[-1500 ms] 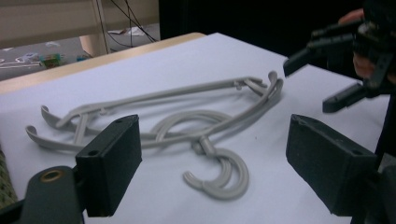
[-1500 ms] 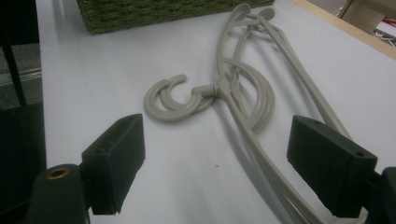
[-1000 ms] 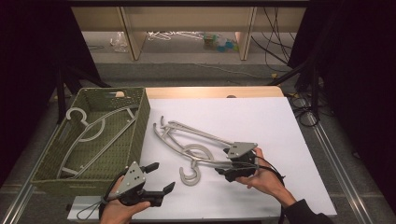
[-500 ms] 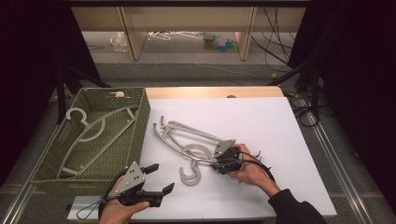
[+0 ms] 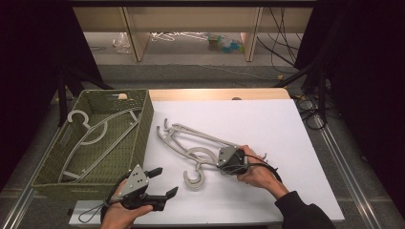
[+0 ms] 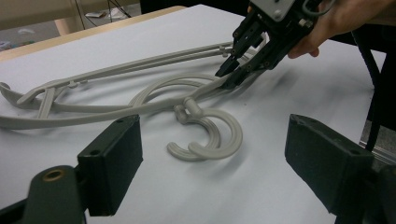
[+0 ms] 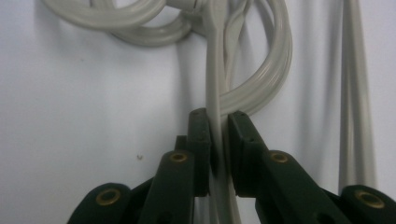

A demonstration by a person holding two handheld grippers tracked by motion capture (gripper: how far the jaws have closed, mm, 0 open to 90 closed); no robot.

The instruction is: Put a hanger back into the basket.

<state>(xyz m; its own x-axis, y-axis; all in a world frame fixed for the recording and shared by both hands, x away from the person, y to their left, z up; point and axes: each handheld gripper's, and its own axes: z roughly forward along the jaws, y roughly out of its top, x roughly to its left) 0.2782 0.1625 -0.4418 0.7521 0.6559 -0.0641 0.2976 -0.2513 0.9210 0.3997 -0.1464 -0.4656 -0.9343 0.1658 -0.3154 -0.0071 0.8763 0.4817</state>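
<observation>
Several grey plastic hangers (image 5: pixel 191 143) lie tangled in the middle of the white table top, their hooks (image 6: pixel 210 140) curling toward the front edge. My right gripper (image 5: pixel 222 164) is down on the pile, and its jaws are shut on one thin hanger arm (image 7: pixel 215 93), which runs straight up between the pads (image 7: pixel 200 135). The left gripper view shows that gripper (image 6: pixel 233 74) pinching the same arm. My left gripper (image 5: pixel 166 181) hovers open near the front edge, its two pads (image 6: pixel 114 163) wide apart with nothing between them, facing the hooks.
A green woven basket (image 5: pixel 143 124) stands on the left of the table with one grey hanger (image 5: pixel 95 133) lying inside. The white sheet (image 5: pixel 286 133) stretches bare to the right. Behind the table is a wooden shelf (image 5: pixel 191 19) with clutter on the floor.
My right gripper has moved left along the table onto the hanger pile and shut on a hanger arm. The left gripper has stayed where it was, open.
</observation>
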